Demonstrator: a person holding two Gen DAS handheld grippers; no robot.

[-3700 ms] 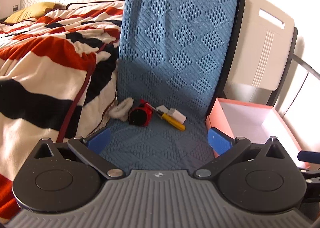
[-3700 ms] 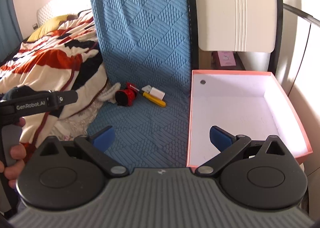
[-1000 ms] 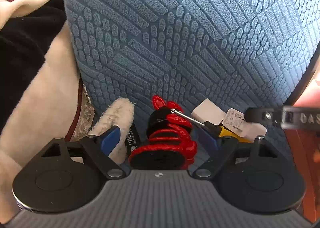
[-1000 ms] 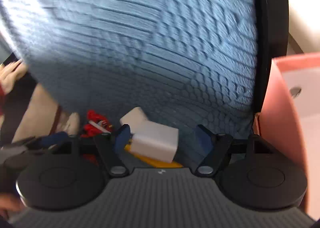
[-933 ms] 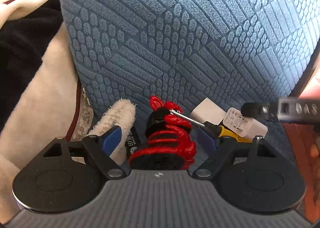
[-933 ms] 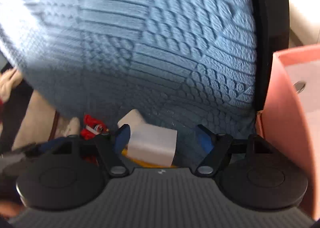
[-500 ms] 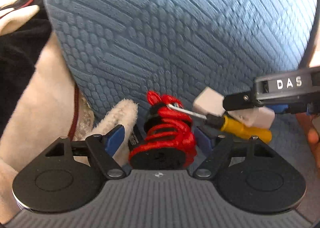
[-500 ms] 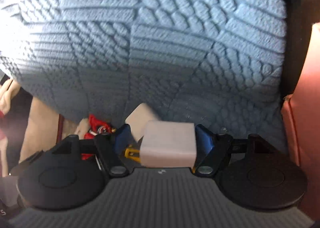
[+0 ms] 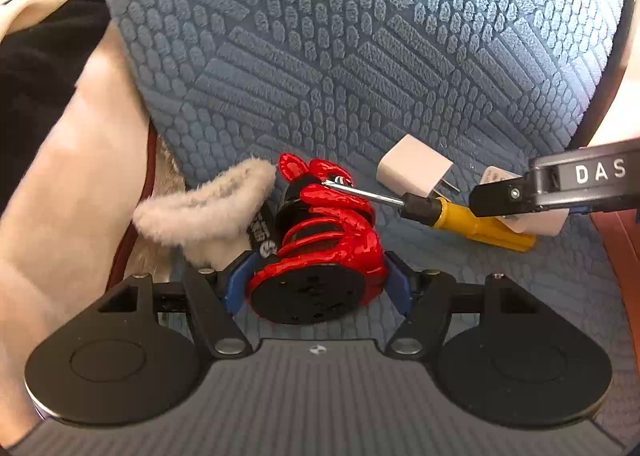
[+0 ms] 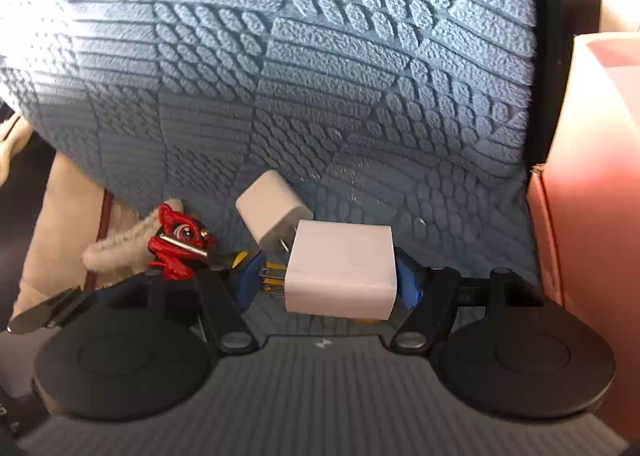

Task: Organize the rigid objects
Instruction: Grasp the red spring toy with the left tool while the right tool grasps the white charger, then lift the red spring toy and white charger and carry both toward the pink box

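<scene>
on the blue cushion (image 9: 360, 56), the left gripper (image 9: 316, 286) pinches the red toy (image 9: 320, 252), a yellow screwdriver (image 9: 460, 216) lies just right, and the right gripper (image 10: 328, 280) clamps a white charger (image 10: 340, 268) beside the pink box (image 10: 592, 176).

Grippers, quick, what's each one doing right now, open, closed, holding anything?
Left gripper: closed on the red figurine.
Right gripper: closed on the larger white charger.
</scene>
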